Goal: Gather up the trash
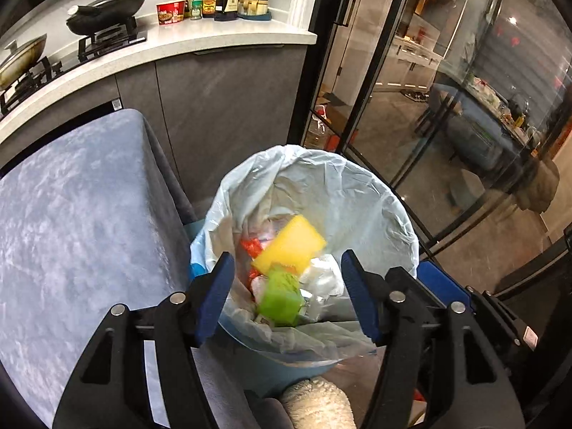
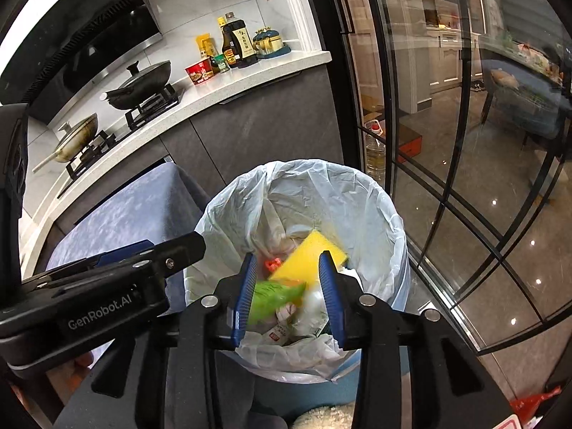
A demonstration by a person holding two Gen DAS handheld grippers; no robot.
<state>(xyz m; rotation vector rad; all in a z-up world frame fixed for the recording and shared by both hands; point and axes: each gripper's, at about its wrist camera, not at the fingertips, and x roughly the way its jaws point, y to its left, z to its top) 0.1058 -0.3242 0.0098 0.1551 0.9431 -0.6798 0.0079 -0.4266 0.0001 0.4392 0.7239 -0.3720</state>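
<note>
A blue trash bin lined with a white plastic bag point(image 1: 357, 193) point(image 2: 357, 193) stands on the floor beside a grey-clothed table. Inside lie a yellow sponge point(image 1: 289, 243) point(image 2: 307, 254), red wrappers, white paper and packets. A green item point(image 1: 280, 298) point(image 2: 275, 296) shows blurred in mid-air over the bin's contents. My left gripper point(image 1: 287, 295) is open and empty over the bin's near rim. My right gripper point(image 2: 289, 300) is open over the bin, the blurred green item between its fingers but not gripped. The left gripper's body point(image 2: 107, 286) shows at the left of the right wrist view.
The grey-clothed table point(image 1: 78, 214) is left of the bin. Behind it a counter point(image 1: 214, 35) carries a stove with pans, sauce bottles and a noodle cup. Glass sliding doors point(image 1: 429, 143) stand at right. A fluffy white slipper point(image 1: 314, 404) sits below the bin.
</note>
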